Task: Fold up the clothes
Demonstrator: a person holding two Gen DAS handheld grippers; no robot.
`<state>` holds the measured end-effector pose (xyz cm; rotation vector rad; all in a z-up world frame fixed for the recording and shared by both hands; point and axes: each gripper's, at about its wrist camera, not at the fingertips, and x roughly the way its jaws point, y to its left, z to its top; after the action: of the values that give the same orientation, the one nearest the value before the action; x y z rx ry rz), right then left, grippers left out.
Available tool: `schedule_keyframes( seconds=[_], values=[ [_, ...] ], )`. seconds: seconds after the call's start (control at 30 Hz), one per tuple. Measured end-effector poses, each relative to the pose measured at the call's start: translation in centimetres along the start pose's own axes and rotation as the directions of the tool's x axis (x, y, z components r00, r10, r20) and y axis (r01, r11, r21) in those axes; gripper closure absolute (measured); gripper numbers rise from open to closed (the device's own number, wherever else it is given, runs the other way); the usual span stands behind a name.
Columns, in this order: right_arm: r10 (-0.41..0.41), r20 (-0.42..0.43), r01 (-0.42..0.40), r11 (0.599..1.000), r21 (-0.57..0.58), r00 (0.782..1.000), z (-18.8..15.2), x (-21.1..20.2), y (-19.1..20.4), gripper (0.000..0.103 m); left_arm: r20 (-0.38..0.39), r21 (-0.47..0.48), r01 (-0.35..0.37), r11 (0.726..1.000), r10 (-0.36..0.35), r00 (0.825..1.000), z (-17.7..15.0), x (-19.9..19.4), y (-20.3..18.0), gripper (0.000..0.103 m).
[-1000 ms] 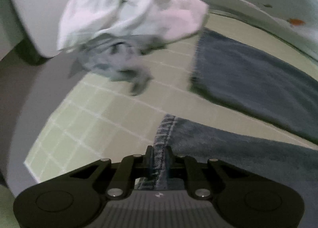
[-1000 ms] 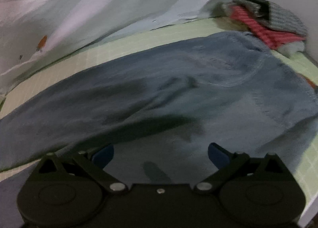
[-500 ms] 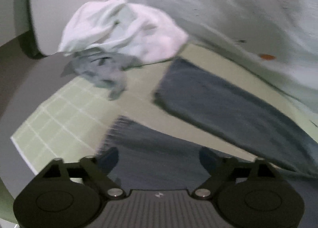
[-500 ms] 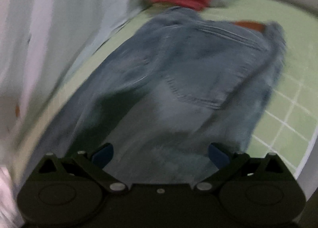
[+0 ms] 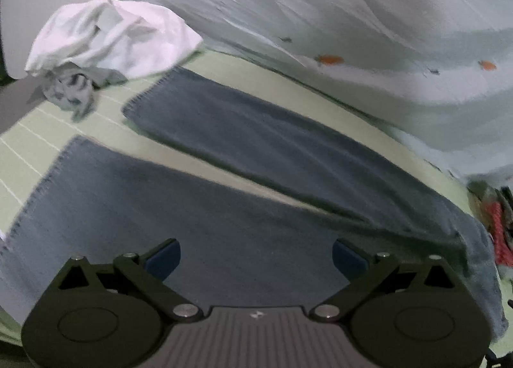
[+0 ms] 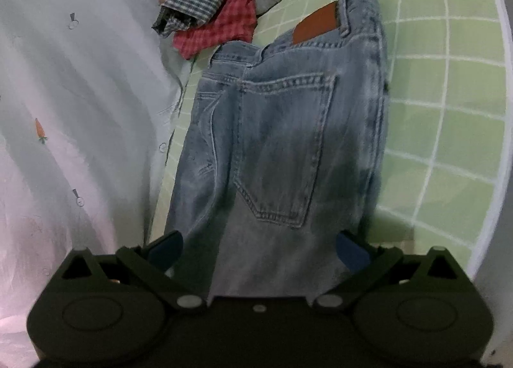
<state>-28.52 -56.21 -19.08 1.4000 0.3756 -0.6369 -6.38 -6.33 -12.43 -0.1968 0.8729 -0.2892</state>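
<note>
Your jeans (image 5: 243,156) lie flat on the green gridded mat (image 6: 426,130), legs splayed apart, waist at the far end beside the checked shirts (image 6: 221,5). Your left gripper (image 5: 256,255) has just been opening and holds nothing; your right gripper (image 6: 259,251) also gapes empty. Pinch one leg's hem cleanly and lay it squarely over the other.

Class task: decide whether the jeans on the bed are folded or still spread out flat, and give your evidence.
Spread out, not folded. The jeans lie flat with both legs apart and green sheet between them; the seat and back pocket lie open, nothing doubled over.
</note>
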Motion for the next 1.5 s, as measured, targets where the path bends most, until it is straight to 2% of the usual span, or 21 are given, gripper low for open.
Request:
schedule_keyframes(
  seconds=[0.1,0.17,0.4,0.47,0.53,0.63,0.77,0.9,1.13,1.23,1.4,1.5],
  values=[
    [-0.057,-0.006,0.057,0.998,-0.007,0.998,1.4,-0.7,-1.3,0.000,-0.037,-0.009,0.002,1.000,-0.003,0.999,-1.4,0.3,-1.5,0.003],
    [-0.075,-0.010,0.075,0.997,0.002,0.997,2.4,-0.5,-2.3,0.000,-0.071,-0.051,0.025,0.998,-0.028,0.997,-2.3,0.5,-1.8,0.003],
    [0.081,-0.027,-0.078,0.993,0.084,0.996,4.9,1.6,-4.0,0.000,-0.151,-0.195,0.075,0.978,-0.105,0.983,-4.9,1.7,-2.6,0.003],
    [0.136,-0.017,-0.132,0.977,0.165,0.991,5.5,2.4,-4.8,0.000,-0.176,-0.250,0.103,0.963,-0.150,0.973,-5.5,2.1,-2.8,0.003],
    [0.144,-0.020,-0.137,0.968,0.210,0.989,6.0,2.9,-4.9,0.000,-0.202,-0.296,0.133,0.946,-0.198,0.959,-6.2,2.4,-3.1,0.003],
    [0.145,-0.049,-0.135,0.975,0.177,0.988,6.3,3.7,-4.2,0.000,-0.230,-0.338,0.176,0.924,-0.263,0.937,-7.3,3.0,-3.8,0.003],
    [0.153,-0.058,-0.142,0.977,0.158,0.987,6.4,3.8,-4.0,0.000,-0.265,-0.382,0.196,0.903,-0.310,0.913,-8.5,3.8,-4.6,0.003],
    [0.161,-0.081,-0.148,0.977,0.152,0.984,6.8,3.8,-4.3,0.000,-0.275,-0.443,0.201,0.874,-0.345,0.897,-9.5,4.2,-4.8,0.003],
    [0.167,-0.113,-0.149,0.978,0.147,0.980,7.2,4.1,-4.4,0.000,-0.251,-0.604,0.191,0.774,-0.412,0.876,-11.8,4.3,-3.5,0.003],
    [0.167,-0.121,-0.150,0.979,0.138,0.979,7.3,4.3,-4.4,0.000,-0.225,-0.656,0.185,0.731,-0.424,0.877,-12.5,4.4,-3.1,0.003],
    [0.171,-0.147,-0.154,0.981,0.119,0.974,7.6,4.4,-4.3,0.000,-0.143,-0.740,0.203,0.642,-0.444,0.884,-13.6,4.1,-1.9,0.003],
    [0.178,-0.166,-0.161,0.981,0.112,0.970,7.8,4.4,-4.3,0.000,-0.121,-0.769,0.193,0.610,-0.434,0.893,-13.9,4.3,-1.8,0.003]
  ],
)
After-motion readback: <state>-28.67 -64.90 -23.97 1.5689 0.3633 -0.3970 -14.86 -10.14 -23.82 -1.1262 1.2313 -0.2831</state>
